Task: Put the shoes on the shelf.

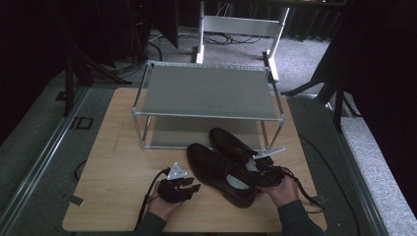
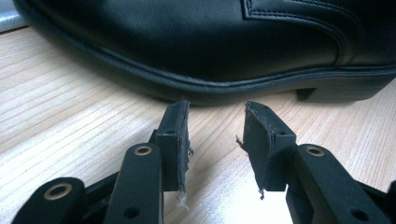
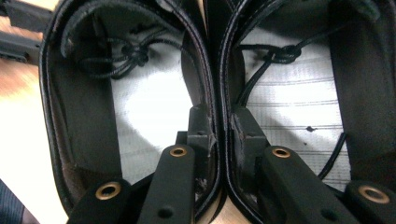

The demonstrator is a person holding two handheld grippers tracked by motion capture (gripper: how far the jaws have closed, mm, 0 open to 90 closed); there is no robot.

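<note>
Two black leather lace-up shoes (image 1: 223, 169), side by side on the pale wooden table (image 1: 118, 167), heels toward the person, toes slanting away toward the low metal-framed shelf rack (image 1: 206, 91). Pinched together at the heel end by the right gripper (image 3: 220, 123): one jaw down inside each shoe, the two touching inner collars pressed between the pads. Long axis of the pair running straight ahead of that gripper, from heel to toe. Left gripper (image 2: 215, 126) low on the table just beside the outer flank of the near shoe (image 2: 196, 42), sole edge right ahead of its tips, jaws spread with bare wood between them, gripping nothing. Right hand (image 1: 282, 189) plainly the one in charge of any lift; rack beyond the toes.
</note>
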